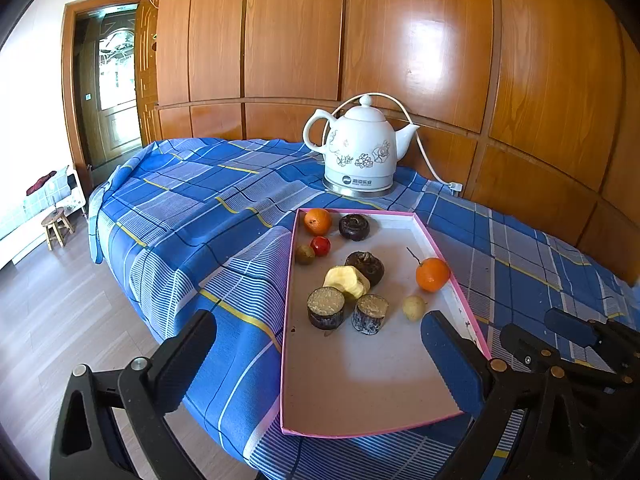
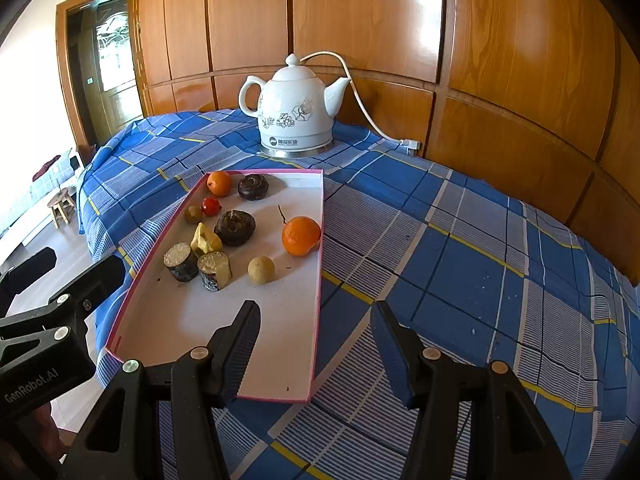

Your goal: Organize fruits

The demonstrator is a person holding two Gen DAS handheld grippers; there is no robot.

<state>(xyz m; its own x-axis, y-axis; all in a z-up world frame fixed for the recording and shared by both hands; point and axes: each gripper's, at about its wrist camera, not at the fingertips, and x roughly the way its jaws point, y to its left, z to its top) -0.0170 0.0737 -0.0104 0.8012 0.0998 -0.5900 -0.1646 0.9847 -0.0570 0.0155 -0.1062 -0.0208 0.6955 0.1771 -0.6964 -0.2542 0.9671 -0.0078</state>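
Observation:
A white tray with a pink rim (image 1: 360, 384) (image 2: 180, 328) lies on the blue checked cloth. It holds two oranges (image 1: 432, 275) (image 1: 318, 221), two dark round fruits (image 1: 365, 267), a red fruit (image 1: 321, 246), a yellow cut piece (image 1: 347, 282), two dark cut cylinders (image 1: 326, 307) and two small yellowish fruits (image 1: 414, 307). My left gripper (image 1: 316, 344) stands open over the tray's near end, nothing between its fingers. My right gripper (image 2: 316, 336) is open and straddles the tray's right rim near the front corner, touching nothing. The stemmed orange (image 2: 301, 235) sits by that rim.
A white electric kettle (image 1: 360, 148) (image 2: 294, 112) with its cord stands behind the tray against the wooden panel wall. The table's left edge drops to a wood floor with a small stool (image 1: 58, 226). Bare cloth (image 2: 460, 272) stretches right of the tray.

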